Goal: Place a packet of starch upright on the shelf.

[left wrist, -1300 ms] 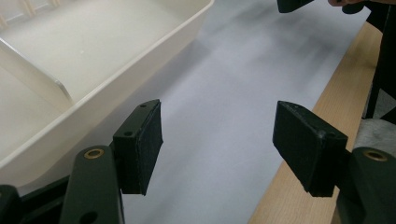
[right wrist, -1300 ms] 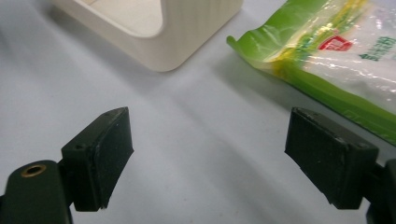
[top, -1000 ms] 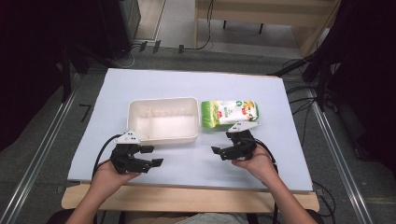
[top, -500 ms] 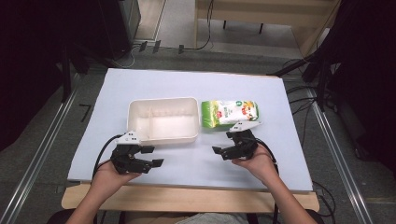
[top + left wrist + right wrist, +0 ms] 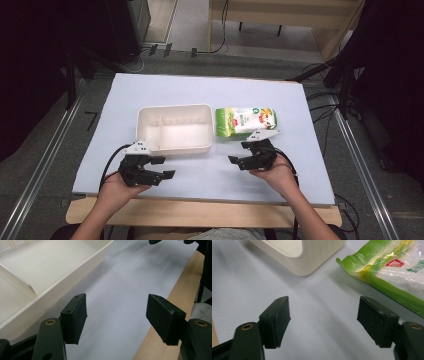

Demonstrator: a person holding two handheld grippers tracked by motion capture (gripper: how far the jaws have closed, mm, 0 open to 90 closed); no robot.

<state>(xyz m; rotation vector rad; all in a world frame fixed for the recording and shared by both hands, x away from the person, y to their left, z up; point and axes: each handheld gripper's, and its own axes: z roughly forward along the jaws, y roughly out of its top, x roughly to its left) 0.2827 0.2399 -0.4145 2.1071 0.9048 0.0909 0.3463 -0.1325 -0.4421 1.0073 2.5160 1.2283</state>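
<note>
High view, tray (image 5: 175, 146) beside green bag (image 5: 246, 121)

1. A wooden table (image 5: 200, 212) carries a pale blue-white sheet (image 5: 200, 95) covering most of its top, the bare wood showing along the near edge.
2. A cream divided tray (image 5: 174, 146) sits on the sheet near its middle.
3. A green-and-white food packet (image 5: 245, 121) lies flat just beside the tray's right end.
</note>
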